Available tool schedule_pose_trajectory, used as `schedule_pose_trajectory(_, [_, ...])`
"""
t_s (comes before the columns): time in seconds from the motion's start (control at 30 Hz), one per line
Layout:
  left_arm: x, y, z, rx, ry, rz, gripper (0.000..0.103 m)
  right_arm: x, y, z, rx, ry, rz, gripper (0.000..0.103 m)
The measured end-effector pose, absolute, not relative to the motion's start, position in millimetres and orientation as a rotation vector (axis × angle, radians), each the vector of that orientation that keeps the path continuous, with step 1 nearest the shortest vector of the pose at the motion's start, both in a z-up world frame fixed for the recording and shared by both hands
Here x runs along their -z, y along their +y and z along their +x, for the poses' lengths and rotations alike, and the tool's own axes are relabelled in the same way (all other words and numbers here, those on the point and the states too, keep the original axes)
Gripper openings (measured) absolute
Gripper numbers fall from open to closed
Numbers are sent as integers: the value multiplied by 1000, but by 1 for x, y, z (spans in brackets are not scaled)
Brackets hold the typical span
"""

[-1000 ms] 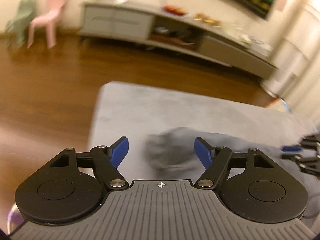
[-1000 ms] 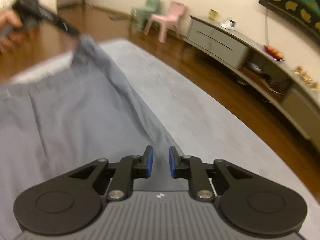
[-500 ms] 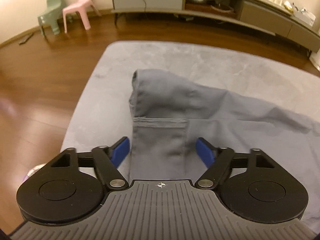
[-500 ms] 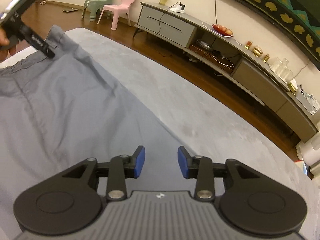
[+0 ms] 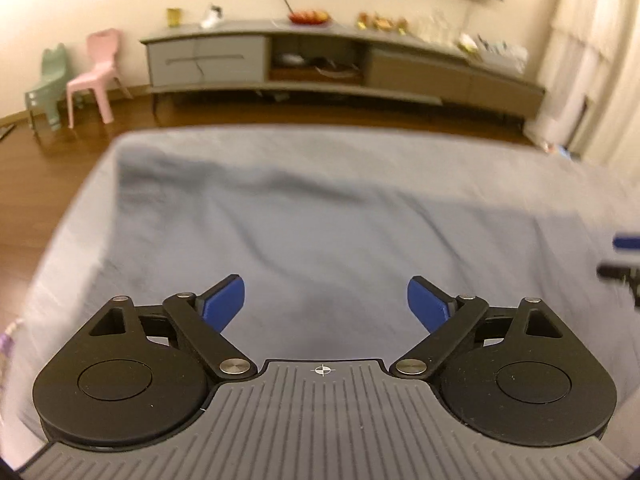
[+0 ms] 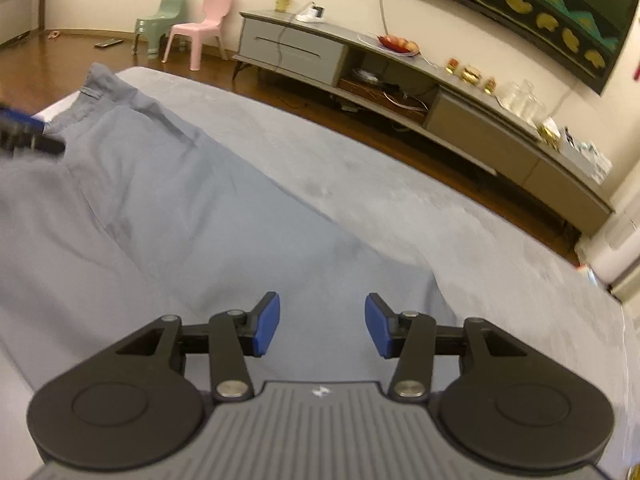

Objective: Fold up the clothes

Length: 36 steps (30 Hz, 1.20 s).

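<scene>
A grey garment, trousers by the waistband and seams [image 6: 120, 184], lies spread flat on a grey padded surface [image 6: 400, 208]; it fills the middle of the left wrist view [image 5: 304, 224]. My left gripper [image 5: 326, 302] is open wide and empty, just above the cloth. My right gripper [image 6: 322, 324] is open and empty over the garment's right end. The left gripper's blurred tip shows at the left edge of the right wrist view [image 6: 28, 136], and the right gripper's tip shows at the right edge of the left wrist view [image 5: 624, 256].
The padded surface [image 5: 80, 220] ends at a wooden floor [image 5: 48, 152] on the left and far sides. A long low TV cabinet [image 5: 340, 68] stands against the far wall. A pink chair [image 5: 96, 76] and a green chair [image 5: 44, 84] stand at far left.
My right gripper has opened from nearly shut to wide. My left gripper has opened wider and let the raised waistband corner drop; the garment now lies flat. Both views have shifted.
</scene>
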<state>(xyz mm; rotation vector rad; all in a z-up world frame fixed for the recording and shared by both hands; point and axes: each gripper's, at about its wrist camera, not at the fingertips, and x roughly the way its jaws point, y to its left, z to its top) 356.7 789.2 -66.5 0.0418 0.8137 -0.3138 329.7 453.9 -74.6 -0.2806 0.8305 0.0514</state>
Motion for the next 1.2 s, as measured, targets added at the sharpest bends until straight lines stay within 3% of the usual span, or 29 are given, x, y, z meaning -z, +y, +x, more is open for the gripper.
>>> schedule_pose_trajectory(0.13, [99, 764, 351, 280, 881, 108, 82, 102, 419, 315, 4, 892, -257, 48])
schedule_pose_trajectory(0.2, [110, 756, 348, 251, 887, 154, 86, 116, 400, 306, 31, 921, -239, 49])
schedule_pose_trajectory(0.3, [118, 754, 350, 219, 903, 152, 93, 126, 371, 290, 51, 911, -186, 65])
schedule_pose_trajectory(1.2, [120, 760, 347, 111, 918, 118, 94, 135, 238, 226, 195, 871, 26, 68])
